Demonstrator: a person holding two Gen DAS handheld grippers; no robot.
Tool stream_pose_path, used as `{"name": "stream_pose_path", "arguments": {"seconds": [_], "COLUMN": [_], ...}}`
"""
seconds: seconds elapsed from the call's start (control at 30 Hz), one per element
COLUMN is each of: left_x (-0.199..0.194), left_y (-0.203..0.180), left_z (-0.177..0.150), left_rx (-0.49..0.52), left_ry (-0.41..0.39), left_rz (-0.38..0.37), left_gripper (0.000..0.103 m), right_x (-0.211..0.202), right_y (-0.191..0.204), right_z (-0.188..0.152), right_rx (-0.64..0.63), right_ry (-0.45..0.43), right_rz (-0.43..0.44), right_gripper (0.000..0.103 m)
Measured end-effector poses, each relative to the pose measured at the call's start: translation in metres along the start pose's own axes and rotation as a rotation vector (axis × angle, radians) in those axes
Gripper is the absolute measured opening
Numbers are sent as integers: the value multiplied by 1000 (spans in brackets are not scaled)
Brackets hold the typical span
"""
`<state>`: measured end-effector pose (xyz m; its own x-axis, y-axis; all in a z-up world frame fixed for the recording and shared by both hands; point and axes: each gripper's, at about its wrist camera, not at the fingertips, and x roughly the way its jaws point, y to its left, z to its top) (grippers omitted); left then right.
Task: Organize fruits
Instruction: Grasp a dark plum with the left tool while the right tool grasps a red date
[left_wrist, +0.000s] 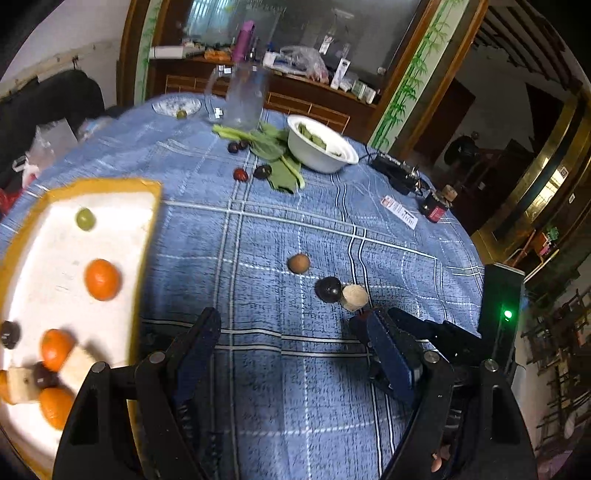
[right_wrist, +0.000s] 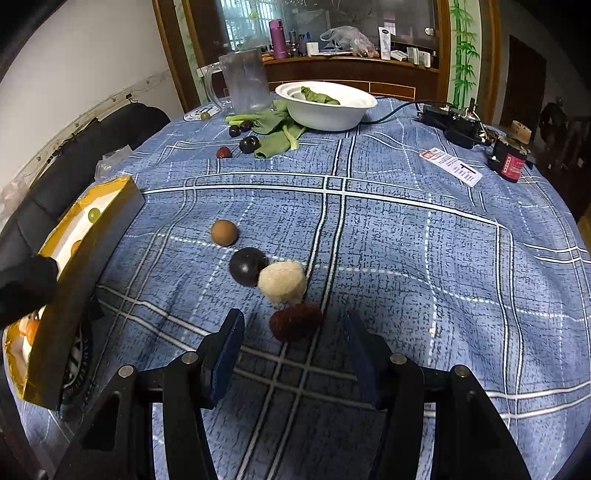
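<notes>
A gold-rimmed white tray (left_wrist: 144, 236) at the left holds a green grape (left_wrist: 85, 218), oranges (left_wrist: 102, 279), dark plums and pale chunks. On the blue checked cloth lie a brown round fruit (right_wrist: 224, 232), a dark plum (right_wrist: 246, 266), a pale fuzzy chunk (right_wrist: 282, 282) and a dark red lychee (right_wrist: 295, 322). My right gripper (right_wrist: 293, 328) is open, its fingers on either side of the lychee. My left gripper (left_wrist: 291, 328) is open and empty beside the tray. More plums (right_wrist: 249, 144) and a red date (right_wrist: 223, 152) lie far back.
A white bowl (right_wrist: 325, 110) with greens, leafy vegetables (right_wrist: 277, 133), a clear plastic jug (right_wrist: 245, 81) and a small plate with a grape (left_wrist: 177, 107) stand at the far side. A black device with cable (right_wrist: 458, 123), a red-black box (right_wrist: 511, 160) and a paper tag (right_wrist: 452, 166) lie at the right.
</notes>
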<state>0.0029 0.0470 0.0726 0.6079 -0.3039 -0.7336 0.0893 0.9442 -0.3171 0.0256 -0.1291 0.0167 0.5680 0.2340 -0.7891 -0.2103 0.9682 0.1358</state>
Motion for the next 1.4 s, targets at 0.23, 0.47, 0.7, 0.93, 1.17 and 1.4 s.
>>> {"name": "stream_pose_path", "arguments": {"seconds": [0.23, 0.47, 0.7, 0.93, 1.17, 1.4], "left_x": [52, 86, 108, 88, 93, 100], "left_y": [-1, -18, -20, -13, -20, -32], "left_z": [11, 18, 16, 15, 11, 6], "left_rx": [-51, -6, 30, 66, 116, 165], "left_ry": [78, 84, 109, 21, 26, 57], "left_rz": [-57, -84, -109, -22, -35, -58], "left_gripper": [53, 53, 26, 22, 28, 30], "right_x": [5, 0, 0, 0, 1, 0], "right_y": [-12, -33, -32, -32, -29, -30], "right_z": [4, 2, 3, 2, 2, 1], "right_rx": [28, 93, 86, 81, 67, 75], "right_ry": [-6, -8, -2, -4, -10, -13], "right_rz": [17, 25, 6, -1, -19, -17], "right_gripper": [32, 32, 32, 32, 32, 32]}}
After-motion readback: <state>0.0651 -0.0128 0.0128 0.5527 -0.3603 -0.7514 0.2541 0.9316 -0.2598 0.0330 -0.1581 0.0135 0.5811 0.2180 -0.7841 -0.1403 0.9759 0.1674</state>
